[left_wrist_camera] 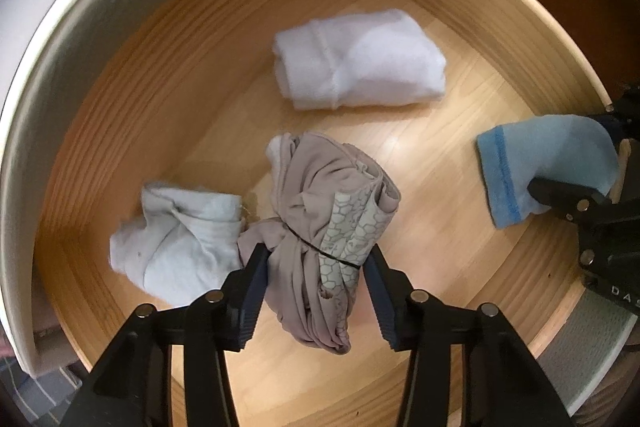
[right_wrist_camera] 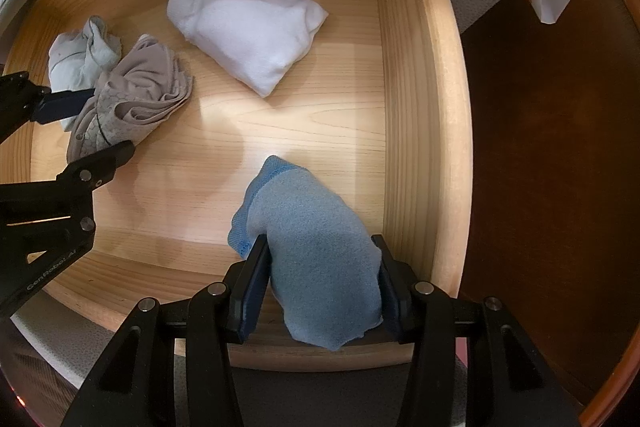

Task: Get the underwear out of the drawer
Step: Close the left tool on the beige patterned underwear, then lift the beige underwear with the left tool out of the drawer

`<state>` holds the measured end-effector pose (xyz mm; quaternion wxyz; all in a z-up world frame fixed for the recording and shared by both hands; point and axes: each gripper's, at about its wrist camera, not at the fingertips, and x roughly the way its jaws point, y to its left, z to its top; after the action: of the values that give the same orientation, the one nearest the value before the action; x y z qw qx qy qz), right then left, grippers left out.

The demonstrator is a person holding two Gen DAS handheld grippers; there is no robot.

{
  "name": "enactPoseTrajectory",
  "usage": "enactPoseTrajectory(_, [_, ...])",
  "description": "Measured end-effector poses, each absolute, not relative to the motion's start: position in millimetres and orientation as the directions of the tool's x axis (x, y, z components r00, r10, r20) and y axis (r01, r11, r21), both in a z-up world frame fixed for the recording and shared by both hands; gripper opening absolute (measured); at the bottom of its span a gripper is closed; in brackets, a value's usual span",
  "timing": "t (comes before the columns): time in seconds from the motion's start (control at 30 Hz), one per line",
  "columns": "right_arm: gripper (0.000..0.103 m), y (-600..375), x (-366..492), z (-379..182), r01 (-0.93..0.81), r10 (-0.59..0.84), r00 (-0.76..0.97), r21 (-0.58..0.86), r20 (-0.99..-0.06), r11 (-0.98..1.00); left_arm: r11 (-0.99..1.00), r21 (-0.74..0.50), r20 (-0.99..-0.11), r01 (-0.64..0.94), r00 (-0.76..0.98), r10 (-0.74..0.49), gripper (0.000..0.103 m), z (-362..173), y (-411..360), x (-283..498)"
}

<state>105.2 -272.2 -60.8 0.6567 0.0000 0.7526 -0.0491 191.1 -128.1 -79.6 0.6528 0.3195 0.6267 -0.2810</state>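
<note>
Inside wooden drawer point(right_wrist_camera: 404, 107): left gripper point(left_wrist_camera: 316, 259) pinching banded taupe underwear roll point(left_wrist_camera: 320, 211), right gripper point(right_wrist_camera: 320, 279) clamped on blue folded piece point(right_wrist_camera: 316, 247); probably light, soft, floppy, best grasped mid-bundle near the band.

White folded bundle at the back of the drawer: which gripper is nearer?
Left. The left gripper, fingers around the taupe roll, sits just in front of the white bundle. The right gripper, clamping the blue piece, sits farther off.
</note>
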Motion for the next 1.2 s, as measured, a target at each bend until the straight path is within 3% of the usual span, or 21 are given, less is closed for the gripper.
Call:
enactPoseTrajectory(0.63, [0.046,-269.4,106.1,-62.5,0.063,-0.067,-0.139,-0.077,-0.988,0.995,0.87,0.011,-0.989,0.492,-0.121,0.081,0.048,-83.6,-72.5,194.1])
enactPoseTrajectory(1.2, [0.046,-265.4,106.8,-66.5,0.06,-0.072,-0.14,-0.081,-0.988,0.995,0.959,-0.056,-0.995,0.279,-0.097,-0.029,0.044,-68.5,-20.4,190.8])
